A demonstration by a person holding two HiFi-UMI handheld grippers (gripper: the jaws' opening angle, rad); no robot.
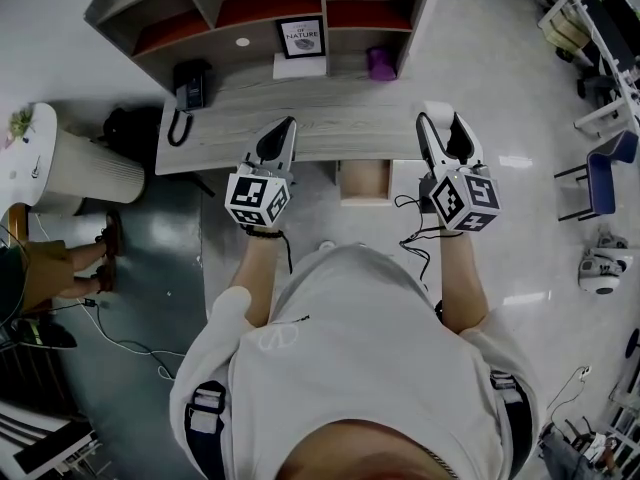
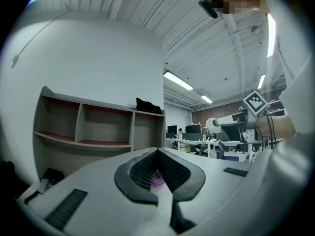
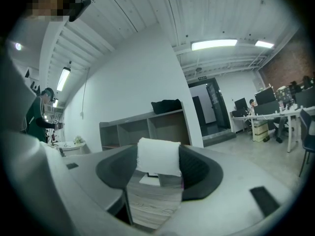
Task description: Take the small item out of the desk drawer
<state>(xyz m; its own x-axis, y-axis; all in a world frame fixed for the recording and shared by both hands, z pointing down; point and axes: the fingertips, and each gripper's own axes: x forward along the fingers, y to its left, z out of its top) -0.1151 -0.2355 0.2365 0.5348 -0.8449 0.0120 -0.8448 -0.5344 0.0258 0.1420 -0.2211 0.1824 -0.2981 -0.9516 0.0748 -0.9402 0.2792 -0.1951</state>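
My right gripper (image 1: 440, 128) is held above the desk's front edge and is shut on a small white soft item (image 1: 437, 110). In the right gripper view the white item (image 3: 158, 157) fills the gap between the dark pads of the right gripper (image 3: 158, 167), with the wood desk top (image 3: 152, 200) below it. The drawer (image 1: 363, 182) juts out open under the grey wood desk (image 1: 330, 118), between my two grippers. My left gripper (image 1: 279, 135) hovers over the desk front, shut, tips together, holding nothing. The left gripper (image 2: 158, 153) points at the hutch.
A hutch with shelves (image 1: 250, 8) stands at the desk's back. On the desk are a framed sign (image 1: 301, 38), a black telephone (image 1: 190, 86) and a purple object (image 1: 381, 64). A blue chair (image 1: 605, 168) stands right, a round white table (image 1: 35, 153) and a person's legs left.
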